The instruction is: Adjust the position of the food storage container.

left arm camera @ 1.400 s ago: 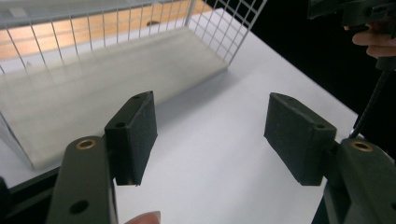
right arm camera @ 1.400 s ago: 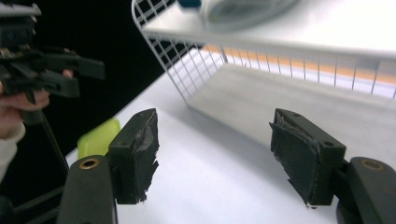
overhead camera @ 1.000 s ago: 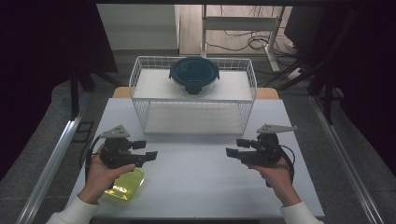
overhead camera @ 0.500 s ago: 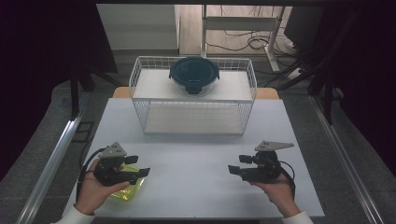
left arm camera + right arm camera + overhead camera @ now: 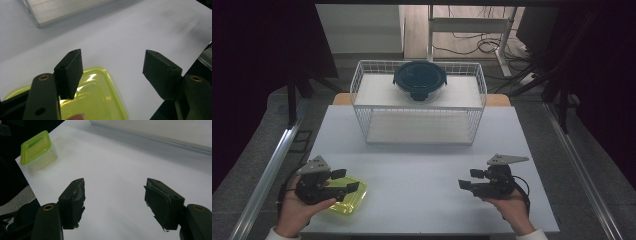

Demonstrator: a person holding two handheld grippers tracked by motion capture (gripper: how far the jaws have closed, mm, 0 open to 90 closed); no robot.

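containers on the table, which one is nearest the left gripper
The yellow-green lidded container, right under the left gripper; the round dark-lidded container sits far off on the wire rack.

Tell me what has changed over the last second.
Both hands drew back toward the near edge: the left gripper now hangs open over the yellow-green lidded container, the right gripper open over bare table. Nothing was gripped. The container, wire basket and dark-lidded bowl stayed put.

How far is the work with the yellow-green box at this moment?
Done: a round dark-lidded container already sits on top of the wire rack. In hand: the left gripper hangs just above the yellow-green box at the table's near-left corner, jaws open, nothing between them. Left: gripping and lifting the box. The right gripper waits open over bare table.
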